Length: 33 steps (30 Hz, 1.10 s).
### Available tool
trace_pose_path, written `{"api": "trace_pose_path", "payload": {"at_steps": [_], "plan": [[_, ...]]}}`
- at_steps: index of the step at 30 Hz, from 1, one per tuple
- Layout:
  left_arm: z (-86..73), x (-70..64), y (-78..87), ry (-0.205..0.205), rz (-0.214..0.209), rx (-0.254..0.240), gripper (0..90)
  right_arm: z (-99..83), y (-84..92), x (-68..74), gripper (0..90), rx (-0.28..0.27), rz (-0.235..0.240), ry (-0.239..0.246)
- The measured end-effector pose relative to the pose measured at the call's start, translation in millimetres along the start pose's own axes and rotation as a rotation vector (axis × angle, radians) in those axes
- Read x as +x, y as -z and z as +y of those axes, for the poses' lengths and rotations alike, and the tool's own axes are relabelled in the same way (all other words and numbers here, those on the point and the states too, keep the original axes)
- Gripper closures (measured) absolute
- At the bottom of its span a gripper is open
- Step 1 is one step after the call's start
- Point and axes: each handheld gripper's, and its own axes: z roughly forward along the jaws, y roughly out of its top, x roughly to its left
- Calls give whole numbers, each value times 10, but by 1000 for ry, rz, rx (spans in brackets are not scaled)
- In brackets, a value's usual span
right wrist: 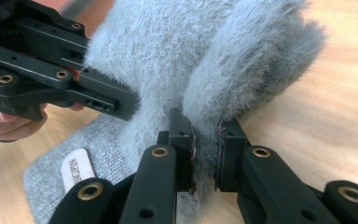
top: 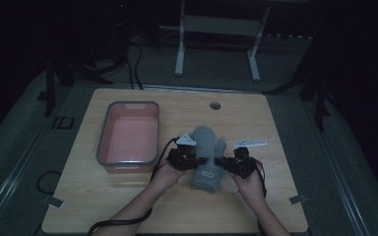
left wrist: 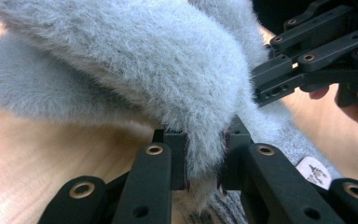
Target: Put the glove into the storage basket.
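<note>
High view: one light wooden table (top: 128, 206); one pink rectangular plastic tub with grey rim (top: 128, 135), left of centre; one fluffy grey knitted mitten (top: 207, 156) with white label, near front edge, right of tub and apart from it. Left gripper (left wrist: 205, 156) clamped on mitten's left edge; right gripper (right wrist: 205, 156) clamped on its right edge. One white tag (top: 250, 143) just behind right gripper; two hands hold the grippers
</note>
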Motion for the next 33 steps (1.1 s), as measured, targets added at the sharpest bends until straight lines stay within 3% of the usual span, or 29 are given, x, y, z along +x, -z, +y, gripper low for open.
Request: {"api": "trace_pose_path", "payload": {"at_steps": [5,13,20,33], "plan": [[185,-47,178,-21,4,-33,784,227,198,112,809,-59,21,17],[369,7,444,-29,11,-64,784,462,259,253,810,-98,36,38],[404,152,688,-21,19,-76,784,699,143,433,810,-100,62,71],[415,410,1183,-20,99,-76,784,1049,-166,724,811,-87,115,115]]}}
